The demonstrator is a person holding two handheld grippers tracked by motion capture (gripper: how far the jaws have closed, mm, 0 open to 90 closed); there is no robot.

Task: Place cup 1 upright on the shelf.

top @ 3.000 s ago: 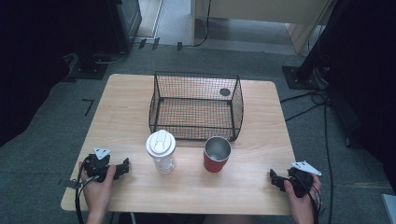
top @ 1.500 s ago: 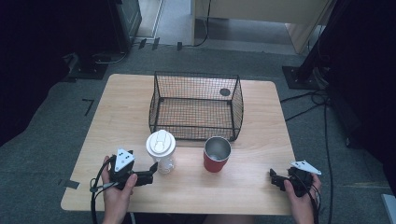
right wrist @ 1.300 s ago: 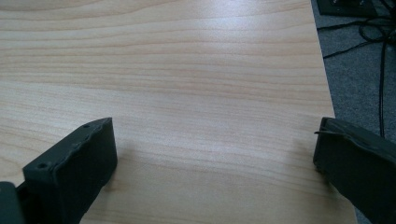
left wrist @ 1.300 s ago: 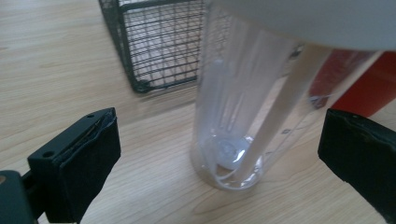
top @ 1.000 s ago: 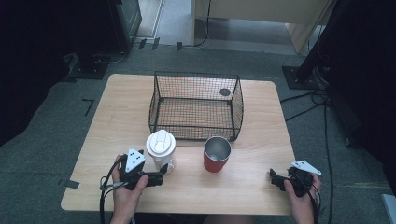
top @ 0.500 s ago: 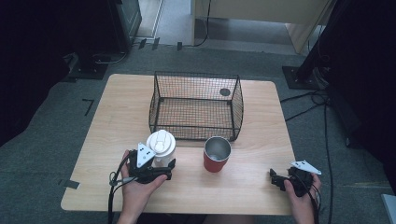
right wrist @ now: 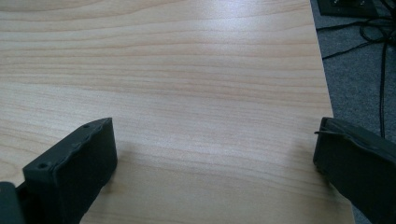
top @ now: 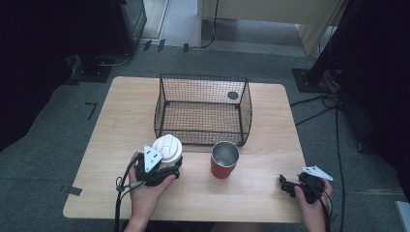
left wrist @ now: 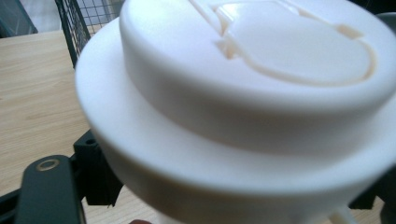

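Note:
A clear cup with a white lid [top: 168,147] stands on the wooden table [top: 121,125], just in front of the wire basket. My left gripper [top: 170,167] has its jaws around the cup below the lid; they have just been closing, and it is now shut on the cup. In the left gripper view the lid [left wrist: 261,84] looms very close, with a black jaw on either side of it. My right gripper [top: 285,186] rests at the table's front right corner, and it is open [right wrist: 215,172] over bare wood.
A black wire basket [top: 246,111] stands mid-table with a small dark disc [top: 233,95] on its floor. A red metal-lined cup [top: 224,162] stands open-topped just right of the white-lidded cup. Cables run over the floor at the right.
My left gripper travelled right from the table's front left to the lidded cup and closed around it. The right gripper stayed put.

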